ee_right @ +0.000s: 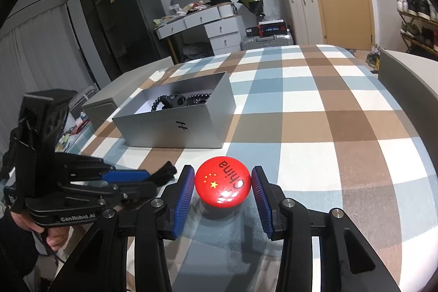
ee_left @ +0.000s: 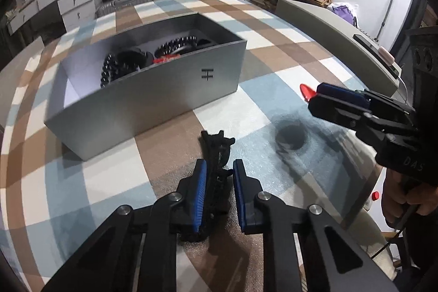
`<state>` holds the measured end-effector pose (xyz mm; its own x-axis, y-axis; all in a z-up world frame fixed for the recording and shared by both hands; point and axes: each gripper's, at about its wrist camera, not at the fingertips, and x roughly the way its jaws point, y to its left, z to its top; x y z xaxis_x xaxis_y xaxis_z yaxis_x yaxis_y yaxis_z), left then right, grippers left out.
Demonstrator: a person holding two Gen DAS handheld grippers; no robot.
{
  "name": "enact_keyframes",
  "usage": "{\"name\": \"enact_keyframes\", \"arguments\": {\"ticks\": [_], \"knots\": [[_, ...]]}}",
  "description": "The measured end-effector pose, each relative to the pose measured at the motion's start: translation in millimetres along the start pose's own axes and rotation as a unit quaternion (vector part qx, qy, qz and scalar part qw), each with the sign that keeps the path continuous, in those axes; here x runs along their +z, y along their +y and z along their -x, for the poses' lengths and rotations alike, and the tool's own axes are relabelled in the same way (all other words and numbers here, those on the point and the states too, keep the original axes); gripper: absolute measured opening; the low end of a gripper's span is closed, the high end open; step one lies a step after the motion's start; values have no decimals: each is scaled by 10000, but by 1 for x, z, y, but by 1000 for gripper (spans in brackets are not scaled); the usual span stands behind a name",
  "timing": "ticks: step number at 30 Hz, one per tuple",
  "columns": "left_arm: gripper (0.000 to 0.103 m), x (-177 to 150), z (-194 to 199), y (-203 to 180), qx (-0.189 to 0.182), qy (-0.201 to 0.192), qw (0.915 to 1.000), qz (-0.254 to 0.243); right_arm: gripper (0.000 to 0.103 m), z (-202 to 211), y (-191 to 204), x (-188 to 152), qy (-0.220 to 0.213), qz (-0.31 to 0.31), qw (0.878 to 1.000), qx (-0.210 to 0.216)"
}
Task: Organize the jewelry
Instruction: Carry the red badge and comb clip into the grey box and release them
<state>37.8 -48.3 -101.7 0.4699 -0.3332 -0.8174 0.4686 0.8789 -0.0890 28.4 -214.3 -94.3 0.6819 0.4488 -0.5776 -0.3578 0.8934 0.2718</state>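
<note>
A grey open box (ee_left: 153,97) sits on the checked tablecloth and holds black bead bracelets (ee_left: 175,44) and other dark pieces; it also shows in the right wrist view (ee_right: 175,125). My left gripper (ee_left: 217,171) has a black strap-like piece (ee_left: 216,155) between its fingers, jaws slightly apart; I cannot tell if they pinch it. My right gripper (ee_right: 223,182) holds a round red "China" badge (ee_right: 222,183) between its blue pads, lifted above the table. From the left wrist view the badge (ee_left: 307,92) sticks out of the right gripper (ee_left: 314,97).
A grey appliance (ee_left: 342,42) with a phone on it stands at the table's right edge. A grey cabinet (ee_right: 100,108) stands left of the table. Drawers, suitcases and a shoe rack stand behind.
</note>
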Motion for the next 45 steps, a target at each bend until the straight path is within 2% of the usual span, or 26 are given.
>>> {"name": "enact_keyframes", "arguments": {"ticks": [9, 17, 23, 31, 38, 45], "knots": [[14, 5, 11, 4, 106, -173, 9997, 95, 42, 2, 2, 2, -4, -28, 10000, 53], [13, 9, 36, 12, 192, -517, 9983, 191, 42, 3, 7, 9, 19, 1, 10000, 0], [13, 16, 59, 22, 347, -864, 9954, 223, 42, 9, 22, 27, -182, 230, 9996, 56], [13, 30, 77, 48, 560, -1345, 9873, 637, 42, 2, 44, 63, -504, 506, 9970, 284], [14, 41, 61, 62, 565, -1199, 9898, 527, 42, -23, 46, 86, -580, 438, 9953, 632], [14, 55, 43, 63, 348, -962, 9941, 364, 42, -49, 40, 98, -477, 318, 9945, 881]]}}
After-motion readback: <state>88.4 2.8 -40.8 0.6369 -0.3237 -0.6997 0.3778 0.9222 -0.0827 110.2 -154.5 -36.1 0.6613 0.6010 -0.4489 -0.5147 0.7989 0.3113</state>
